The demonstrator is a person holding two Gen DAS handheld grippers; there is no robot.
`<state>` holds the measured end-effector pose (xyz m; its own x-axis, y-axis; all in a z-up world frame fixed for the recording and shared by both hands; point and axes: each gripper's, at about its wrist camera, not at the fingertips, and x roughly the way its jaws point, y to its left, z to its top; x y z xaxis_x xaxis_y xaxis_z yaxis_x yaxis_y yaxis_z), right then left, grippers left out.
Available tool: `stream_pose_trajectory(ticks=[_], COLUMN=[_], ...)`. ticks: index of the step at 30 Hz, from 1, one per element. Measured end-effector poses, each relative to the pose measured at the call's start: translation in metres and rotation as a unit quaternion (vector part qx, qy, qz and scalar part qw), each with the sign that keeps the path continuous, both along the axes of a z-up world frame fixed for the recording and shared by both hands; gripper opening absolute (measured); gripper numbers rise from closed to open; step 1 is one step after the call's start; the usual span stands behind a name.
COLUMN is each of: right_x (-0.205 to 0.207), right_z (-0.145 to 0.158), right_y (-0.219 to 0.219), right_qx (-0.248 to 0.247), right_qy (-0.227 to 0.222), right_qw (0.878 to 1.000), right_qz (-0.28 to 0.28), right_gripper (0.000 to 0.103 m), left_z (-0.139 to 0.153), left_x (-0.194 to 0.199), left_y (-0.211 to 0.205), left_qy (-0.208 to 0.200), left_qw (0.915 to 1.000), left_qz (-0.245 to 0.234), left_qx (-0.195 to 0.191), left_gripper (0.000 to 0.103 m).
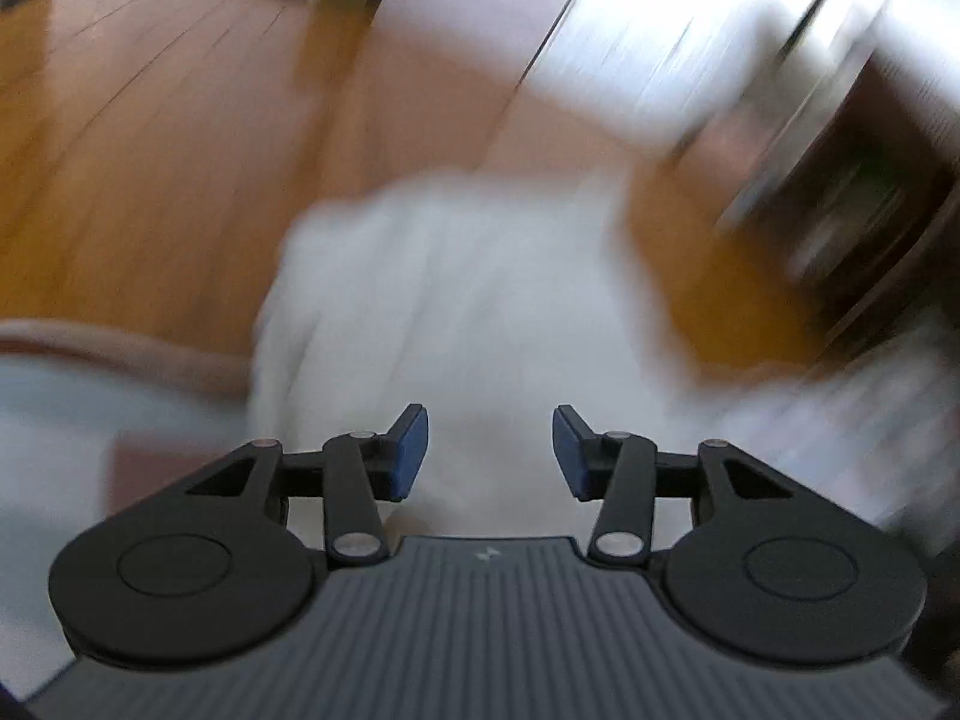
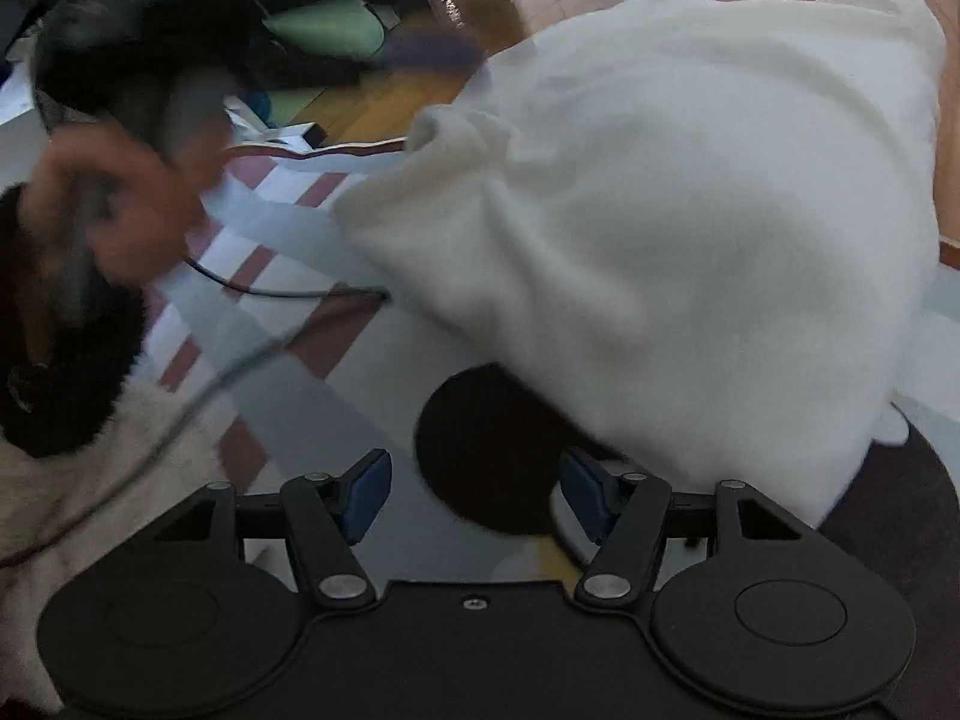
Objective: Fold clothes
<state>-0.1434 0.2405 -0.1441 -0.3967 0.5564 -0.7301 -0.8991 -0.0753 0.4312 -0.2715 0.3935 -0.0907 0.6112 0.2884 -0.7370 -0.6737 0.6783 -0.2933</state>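
A white fleecy garment (image 2: 690,228) lies in a loose heap, partly on a checked mat (image 2: 282,360) and partly on the wooden floor. In the left wrist view it shows blurred (image 1: 456,300) straight ahead of my left gripper (image 1: 489,450), which is open and empty just above its near edge. My right gripper (image 2: 474,498) is open and empty, its right pad (image 2: 585,495) close to the garment's near hem. The person's left hand (image 2: 114,210) on the other gripper's handle shows blurred at the left of the right wrist view.
A wooden floor (image 1: 150,150) spreads beyond the mat. A black round patch (image 2: 480,450) sits on the mat under the garment's edge. A dark cable (image 2: 270,294) runs across the mat. Green cushions (image 2: 324,30) and dark furniture (image 1: 870,210) stand at the far side.
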Motion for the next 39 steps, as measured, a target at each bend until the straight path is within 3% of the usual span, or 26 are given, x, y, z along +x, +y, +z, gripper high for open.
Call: stream_pose_trajectory(ticks=[1, 3, 6, 9, 12, 15, 19, 21, 24, 27, 30, 33, 34, 35, 36, 39], right_x=[0.005, 0.025, 0.056, 0.081, 0.1, 0.102, 0.08, 0.066, 0.043, 0.027, 0.052, 0.095, 0.111, 0.125, 0.135, 0.151], right_z=[0.009, 0.031, 0.059, 0.067, 0.051, 0.018, 0.007, -0.007, -0.038, -0.036, -0.017, 0.012, 0.02, 0.024, 0.027, 0.021], right_y=[-0.005, -0.008, -0.004, 0.018, 0.041, 0.059, 0.017, 0.0, -0.023, -0.04, -0.044, -0.037, -0.032, -0.025, -0.017, 0.025], right_qx=[0.018, 0.057, 0.103, 0.108, 0.095, 0.043, 0.069, 0.052, 0.005, 0.003, 0.026, 0.087, 0.099, 0.104, 0.104, 0.083], right_qy=[-0.002, -0.009, -0.03, -0.084, -0.095, -0.066, -0.085, -0.084, -0.058, -0.084, -0.019, 0.041, 0.062, 0.079, 0.087, 0.072], right_qw=[1.0, 0.996, 0.986, 0.98, 0.979, 0.986, 0.982, 0.983, 0.991, 0.995, 0.994, 0.98, 0.974, 0.969, 0.966, 0.963], right_qz=[-0.013, -0.063, -0.125, -0.146, -0.154, -0.144, -0.156, -0.155, -0.118, -0.062, -0.103, -0.174, -0.195, -0.209, -0.219, -0.244], right_gripper=[0.067, 0.067, 0.068, 0.069, 0.069, 0.07, 0.071, 0.073, 0.074, 0.071, 0.067, 0.07, 0.072, 0.078, 0.081, 0.081], left_z=[-0.008, -0.012, -0.016, -0.029, -0.028, -0.028, -0.031, -0.033, -0.035, -0.033, -0.032, -0.032, -0.033, -0.037, -0.039, -0.028], left_x=[0.008, 0.01, -0.009, -0.013, -0.014, -0.02, -0.016, -0.016, -0.016, -0.016, -0.022, -0.029, -0.03, -0.033, -0.038, -0.059], left_y=[-0.005, -0.005, 0.0, -0.007, -0.006, -0.004, -0.01, -0.007, -0.008, -0.012, -0.015, -0.018, -0.019, -0.018, -0.017, -0.004], left_qy=[0.049, 0.086, 0.063, 0.091, 0.074, 0.06, 0.054, 0.052, 0.055, 0.063, 0.069, 0.083, 0.103, 0.132, 0.144, 0.064], left_qw=[0.9987, 0.9959, 0.998, 0.9954, 0.9972, 0.9981, 0.9982, 0.998, 0.9978, 0.9975, 0.9969, 0.9955, 0.9933, 0.9891, 0.9865, 0.9902], left_qz=[-0.002, -0.004, 0.009, -0.014, -0.001, 0.01, 0.02, 0.028, 0.032, 0.031, 0.036, 0.044, 0.052, 0.065, 0.078, 0.111], left_qx=[0.012, 0.028, 0.003, 0.029, 0.01, -0.006, -0.016, -0.022, -0.019, -0.011, -0.01, -0.008, -0.005, -0.002, -0.004, -0.056], left_gripper=[0.041, 0.041, 0.041, 0.041, 0.04, 0.041, 0.041, 0.041, 0.041, 0.041, 0.041, 0.044, 0.066, 0.078, 0.083, 0.066])
